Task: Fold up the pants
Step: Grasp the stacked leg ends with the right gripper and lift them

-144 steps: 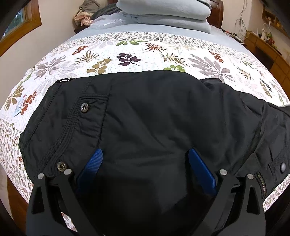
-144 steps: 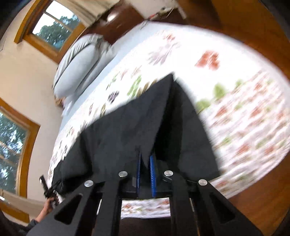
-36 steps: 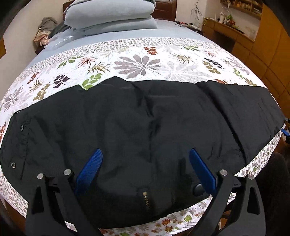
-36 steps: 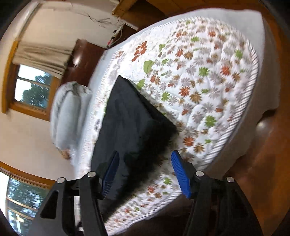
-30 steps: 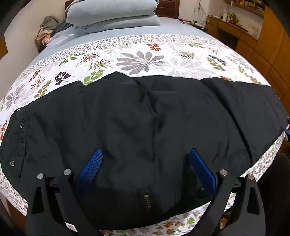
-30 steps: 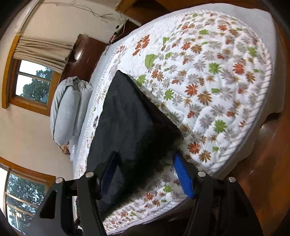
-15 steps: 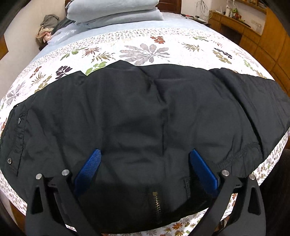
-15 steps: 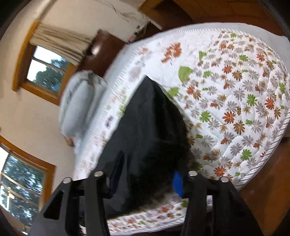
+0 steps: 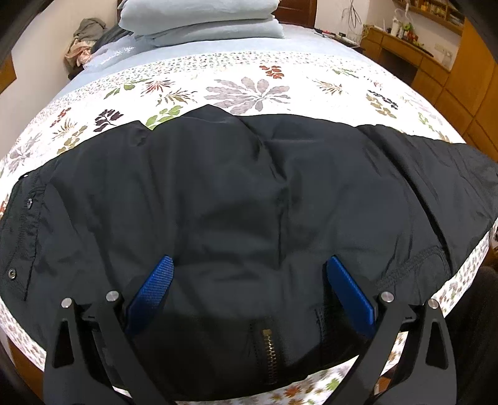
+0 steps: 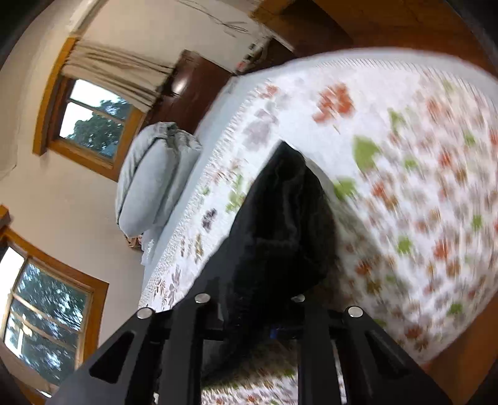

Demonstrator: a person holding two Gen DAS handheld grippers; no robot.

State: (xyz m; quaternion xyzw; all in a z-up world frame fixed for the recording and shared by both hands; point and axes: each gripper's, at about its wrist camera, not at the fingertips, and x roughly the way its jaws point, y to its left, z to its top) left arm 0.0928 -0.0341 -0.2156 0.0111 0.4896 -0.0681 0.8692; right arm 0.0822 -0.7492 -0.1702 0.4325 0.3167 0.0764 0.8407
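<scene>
Left wrist view: left gripper [image 9: 249,277] jaws spread wide over the pants [image 9: 249,199]. Right gripper [image 10: 249,314] jaws look clamped on the hem toward 12 o'clock; a fast pull could slip it free.

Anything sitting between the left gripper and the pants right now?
Nothing visible. The left gripper hangs open directly over the black pants, which lie spread on the floral bedspread.

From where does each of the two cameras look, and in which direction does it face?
Left wrist: sits low behind the open left gripper, facing across the black pants toward the pillows.
Right wrist: rolled sideways at the bed's edge behind the right gripper, looking along the pants; blurred.
Shared: pants, floral quilt, pillows.
</scene>
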